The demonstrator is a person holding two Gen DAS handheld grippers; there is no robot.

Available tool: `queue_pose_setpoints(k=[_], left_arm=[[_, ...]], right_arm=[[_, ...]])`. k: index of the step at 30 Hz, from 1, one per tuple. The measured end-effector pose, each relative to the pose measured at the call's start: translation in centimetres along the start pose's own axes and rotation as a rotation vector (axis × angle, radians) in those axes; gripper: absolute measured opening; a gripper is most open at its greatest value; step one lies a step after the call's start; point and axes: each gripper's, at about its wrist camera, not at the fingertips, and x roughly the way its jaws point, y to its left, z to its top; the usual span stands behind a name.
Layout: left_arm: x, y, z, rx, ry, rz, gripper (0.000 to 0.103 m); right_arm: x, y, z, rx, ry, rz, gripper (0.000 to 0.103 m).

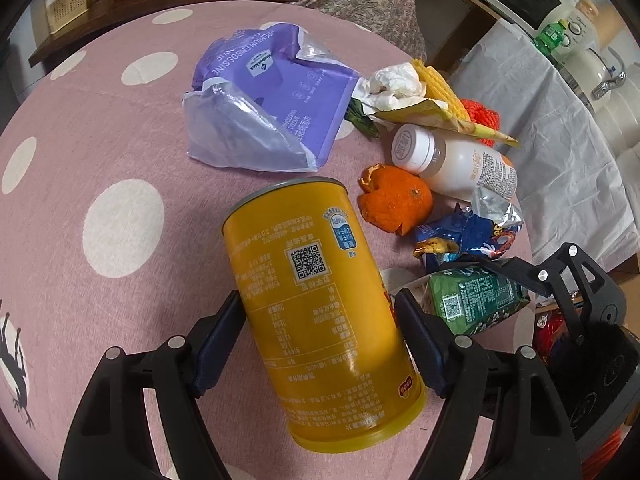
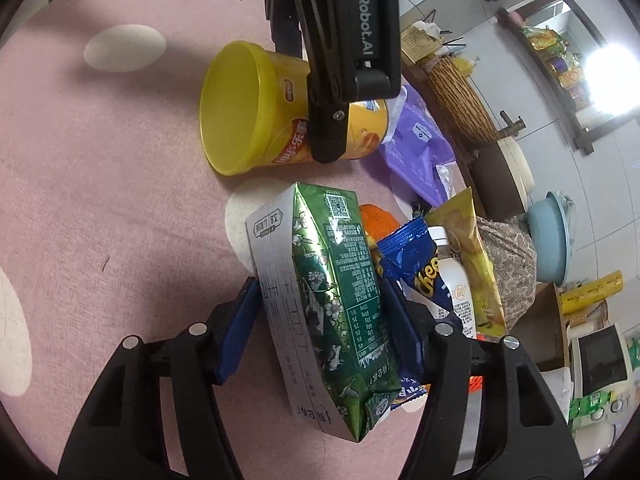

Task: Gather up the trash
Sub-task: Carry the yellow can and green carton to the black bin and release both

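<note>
The left gripper (image 1: 320,340) points steeply down at the table (image 1: 100,128), its two blue pads pressed on either side of a yellow can (image 1: 316,304), so it grips the can around its middle. The can lies tilted on the pink, white-spotted cloth, grey rim away from the camera, its label covered in small print and a square code.

The right gripper (image 2: 320,332) slants down just beside it, near the table's edge. A green carton (image 2: 340,300) stands between its pads; the right pad touches the green side, but whether the left pad meets the white side I cannot tell, so its hold is uncertain. The carton is dented and creased, shiny green with white flowers.

Beyond both lie a purple bag (image 1: 264,100), an orange peel (image 1: 394,200), a white bottle (image 1: 456,160), a blue wrapper (image 1: 468,236) and a crumpled tissue (image 1: 394,84), heaped together.
</note>
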Motion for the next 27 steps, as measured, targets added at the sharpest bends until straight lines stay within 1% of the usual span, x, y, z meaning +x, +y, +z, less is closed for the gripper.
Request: queue_pose_setpoints(k=[5,10,13,15,17,20,24,27], left_arm=[[-0.3,0.5,-0.7,-0.012,-0.03,-0.034,0.074],[-1.3,1.2,-2.4,-0.03,-0.068,-0.08,0.072],[-2.5,1.6,-3.8,-0.042,-0.118,-0.113,0.071],[-3.4,1.3,-4.8,-0.021,-0.162,-0.096,0.07],[-4.0,0.9,-5.7,-0.009,-0.184,-0.093,0.068],[-4.5,0.5,-6.5,-0.001,-0.198,-0.13,0.067],[-4.7,-0.8,-7.0,0.033,-0.209,-0.104,0.067],[-5.4,-1.5,-7.1,0.053,-0.219,-0.123,0.067]], right_arm=[[-1.7,0.1,0.2,0.079,-0.051,0.018,0.062],[-3.4,0.4,-0.1,0.18,-0.105,0.04,0.062],[-5.0,0.2,-0.9,0.287,-0.168,0.065,0.062],[-5.8,0.0,-1.7,0.372,-0.199,0.074,0.062],[-6.3,-0.2,-2.3,0.44,-0.222,0.077,0.062],[-7.0,-0.6,-3.4,0.54,-0.25,0.075,0.062],[-8.1,-1.6,-5.1,0.674,-0.283,0.084,0.061],[-9.0,-2.0,-6.4,0.738,-0.293,0.068,0.061]])
